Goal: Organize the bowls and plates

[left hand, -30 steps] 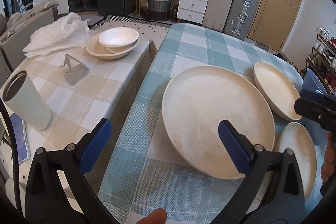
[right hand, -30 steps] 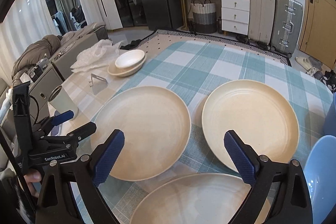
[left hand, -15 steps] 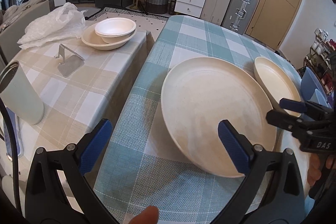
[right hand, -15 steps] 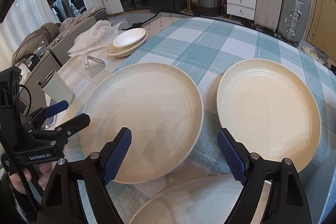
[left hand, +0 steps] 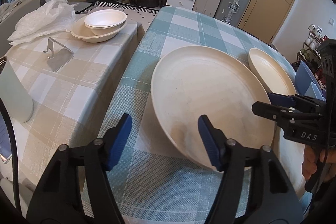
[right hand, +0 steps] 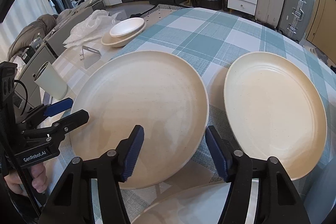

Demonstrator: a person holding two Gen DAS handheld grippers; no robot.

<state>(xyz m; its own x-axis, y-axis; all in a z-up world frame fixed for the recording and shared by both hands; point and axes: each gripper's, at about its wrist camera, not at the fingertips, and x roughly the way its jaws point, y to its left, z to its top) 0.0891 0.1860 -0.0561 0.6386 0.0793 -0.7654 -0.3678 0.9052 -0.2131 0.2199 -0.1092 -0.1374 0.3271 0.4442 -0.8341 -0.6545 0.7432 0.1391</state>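
Note:
A large cream plate (left hand: 205, 85) (right hand: 140, 110) lies on the teal checked tablecloth (left hand: 178, 22). My left gripper (left hand: 163, 140) is open, its right finger over the plate's near rim. My right gripper (right hand: 174, 150) is open, straddling the plate's right rim. A second cream plate (right hand: 273, 110) (left hand: 271, 72) lies beside it. A third plate (right hand: 189, 205) shows at the bottom edge. A white bowl (left hand: 105, 19) sits stacked in a cream bowl (left hand: 92, 35) on the beige side table (left hand: 63, 81).
A pale green cup (left hand: 12, 93), a metal stand (left hand: 56, 56) and a crumpled plastic bag (left hand: 44, 18) are on the side table. A blue chair (left hand: 306, 79) stands at the table's right. Suitcases and drawers stand behind.
Both grippers have moved closer to the large plate and lower. Both jaws have narrowed. The right gripper now straddles the plate's rim.

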